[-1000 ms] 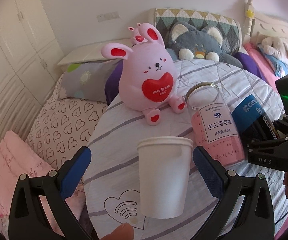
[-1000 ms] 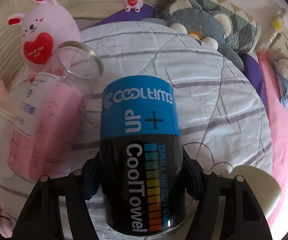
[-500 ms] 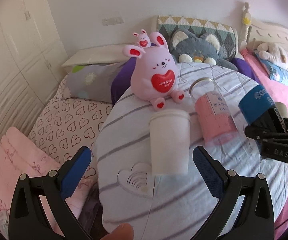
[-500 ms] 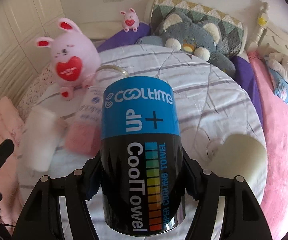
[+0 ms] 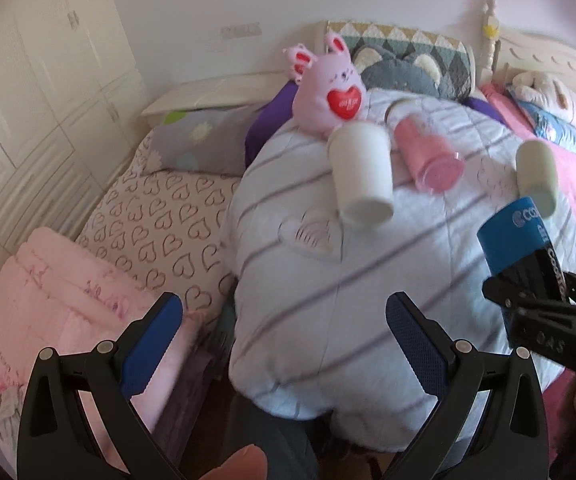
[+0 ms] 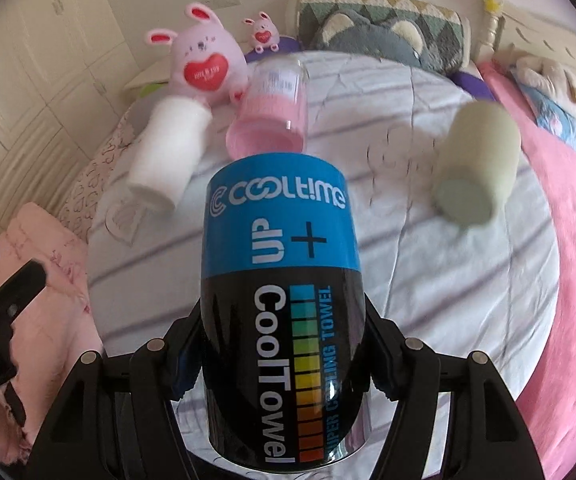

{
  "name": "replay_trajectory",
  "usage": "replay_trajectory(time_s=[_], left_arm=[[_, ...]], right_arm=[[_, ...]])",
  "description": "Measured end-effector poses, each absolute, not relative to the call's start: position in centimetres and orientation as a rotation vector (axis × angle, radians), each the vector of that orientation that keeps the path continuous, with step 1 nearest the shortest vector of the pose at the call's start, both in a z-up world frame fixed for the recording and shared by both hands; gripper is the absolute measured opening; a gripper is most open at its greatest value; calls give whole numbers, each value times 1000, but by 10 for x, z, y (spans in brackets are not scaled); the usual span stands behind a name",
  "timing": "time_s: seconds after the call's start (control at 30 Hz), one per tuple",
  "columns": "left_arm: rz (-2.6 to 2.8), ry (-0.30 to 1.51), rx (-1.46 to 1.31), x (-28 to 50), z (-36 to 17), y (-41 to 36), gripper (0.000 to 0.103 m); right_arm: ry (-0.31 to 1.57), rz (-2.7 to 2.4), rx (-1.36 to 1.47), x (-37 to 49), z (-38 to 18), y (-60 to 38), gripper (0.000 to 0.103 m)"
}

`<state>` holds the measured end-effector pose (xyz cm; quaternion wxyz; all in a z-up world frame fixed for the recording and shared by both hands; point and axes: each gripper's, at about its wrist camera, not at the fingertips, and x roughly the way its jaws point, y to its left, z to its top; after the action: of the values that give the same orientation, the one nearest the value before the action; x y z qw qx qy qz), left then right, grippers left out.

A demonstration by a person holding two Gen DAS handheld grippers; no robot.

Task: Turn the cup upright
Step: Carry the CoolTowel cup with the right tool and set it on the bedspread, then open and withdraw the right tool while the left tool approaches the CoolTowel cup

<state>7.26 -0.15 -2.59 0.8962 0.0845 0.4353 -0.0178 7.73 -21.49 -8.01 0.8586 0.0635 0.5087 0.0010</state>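
My right gripper [image 6: 284, 356] is shut on a black and blue "CoolTowel" can [image 6: 284, 292], held in the air above the bed; it shows at the right of the left wrist view [image 5: 515, 236]. My left gripper [image 5: 284, 332] is open and empty, held back from the round striped cushion [image 5: 367, 300]. A white paper cup [image 5: 361, 174] stands on the cushion in front of the pink bunny [image 5: 331, 92]; it also shows in the right wrist view [image 6: 168, 152]. A clear jar with pink filling [image 5: 427, 152] and a pale green cup [image 6: 475, 160] sit to its right.
A heart-print pillow [image 5: 160, 216] and a folded pink blanket [image 5: 60, 304] lie left of the cushion. A grey cat plush [image 6: 371, 36] and a headboard are at the back. A pink bedspread [image 6: 567, 240] is on the right. White cupboards line the left wall.
Both grippers have pulled back and up from the cushion. The white cup, close between my left fingers a second ago, now stands far off. The right gripper still holds the can.
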Motion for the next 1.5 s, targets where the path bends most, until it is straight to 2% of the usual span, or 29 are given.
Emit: replay_trajectory(time_s=[0.23, 0.27, 0.3, 0.6, 1.07, 1.5], left_arm=[[-12, 906, 169, 47, -28, 12, 103], [-9, 905, 166, 45, -28, 13, 103], [-8, 905, 164, 43, -27, 14, 103], [-14, 886, 167, 31, -17, 11, 103], [-53, 840, 165, -2, 9, -2, 103], [-78, 833, 179, -33, 12, -9, 103]], right_arm=[[1066, -25, 163, 68, -100, -206, 69], [1057, -34, 160, 68, -100, -205, 80], [1048, -44, 150, 64, -99, -205, 84], [939, -21, 138, 43, -70, -196, 85], [742, -48, 162, -42, 1, -207, 85], [690, -126, 161, -98, 13, -214, 85]])
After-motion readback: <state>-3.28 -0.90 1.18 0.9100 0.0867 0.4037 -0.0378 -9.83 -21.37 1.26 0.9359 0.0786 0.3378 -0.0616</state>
